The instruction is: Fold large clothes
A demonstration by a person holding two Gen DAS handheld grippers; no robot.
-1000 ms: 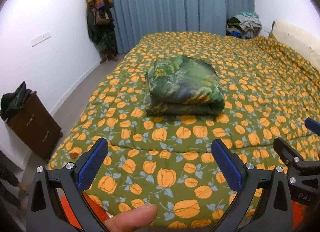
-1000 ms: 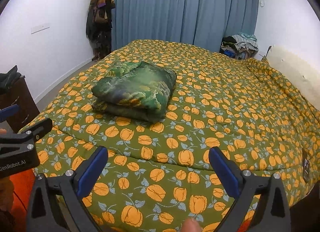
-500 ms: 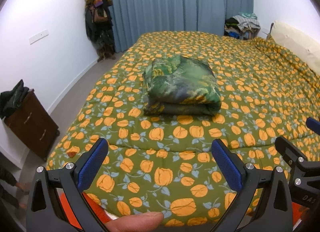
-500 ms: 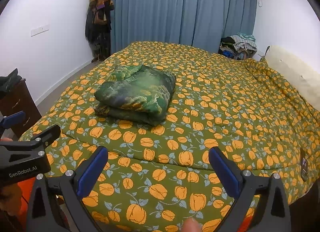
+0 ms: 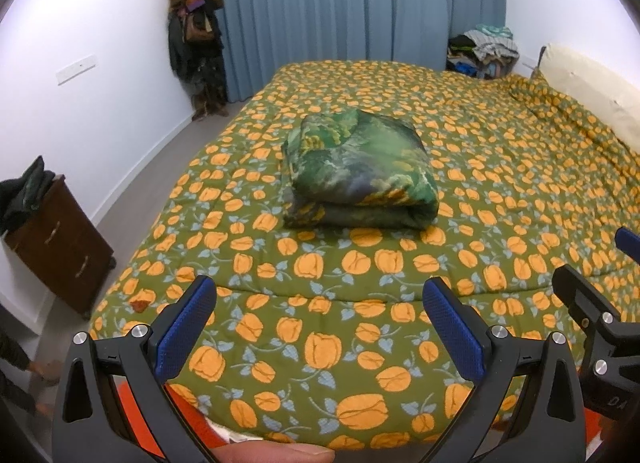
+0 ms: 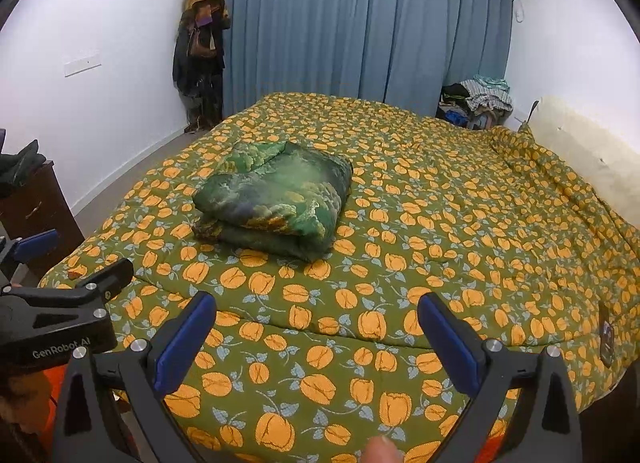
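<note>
The bed (image 5: pixel 500 167) is covered by a green quilt (image 6: pixel 440 231) printed with orange flowers, which is spread over its whole top and hangs over the near edge. A folded green garment (image 5: pixel 360 171) with a leafy pattern is laid directly on the quilt, toward the left side of the bed. A cream pillow (image 5: pixel 592 87) is seen at the far right, along the edge of the quilt.
</note>
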